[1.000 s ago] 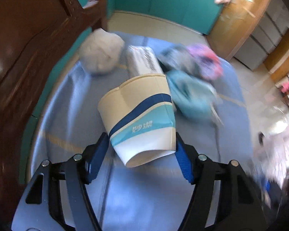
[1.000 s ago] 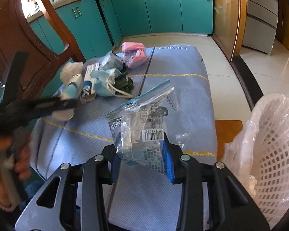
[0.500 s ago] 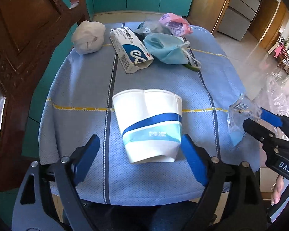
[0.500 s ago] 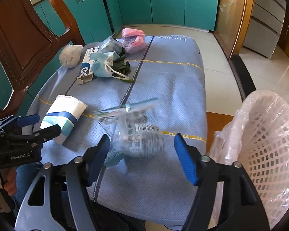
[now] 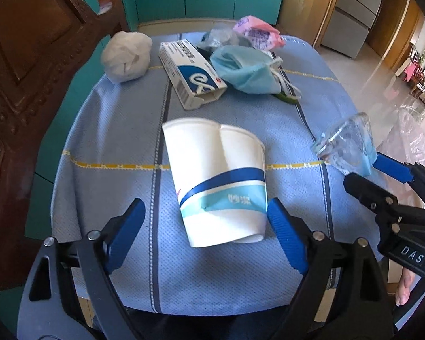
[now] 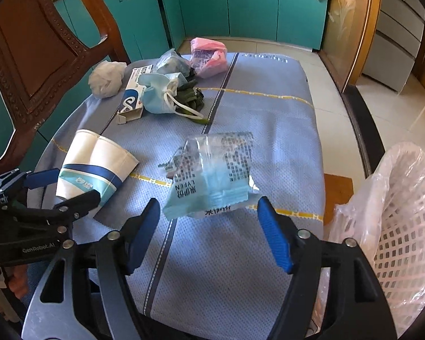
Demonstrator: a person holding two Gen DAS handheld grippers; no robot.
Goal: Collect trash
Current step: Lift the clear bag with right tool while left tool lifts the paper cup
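A crushed white paper cup (image 5: 221, 187) with a blue band lies on its side on the blue cloth. My left gripper (image 5: 205, 232) is open with its fingers on either side of the cup's base; it also shows in the right wrist view (image 6: 62, 184). A clear plastic wrapper (image 6: 212, 172) with teal print lies on the cloth in front of my right gripper (image 6: 208, 229), which is open. Further back lie a blue face mask (image 5: 246, 70), a blue-white carton (image 5: 192, 73), a white crumpled wad (image 5: 127, 56) and a pink packet (image 5: 257, 32).
A white lattice basket lined with a clear bag (image 6: 402, 226) stands on the floor right of the table. A carved wooden chair back (image 5: 28, 70) rises at the left. Teal cabinets (image 6: 240, 5) stand behind. The table's front edge (image 6: 226, 311) is close to both grippers.
Both grippers have opened and let go: the cup and the wrapper now lie on the cloth. Both grippers have drawn back and up from the table.
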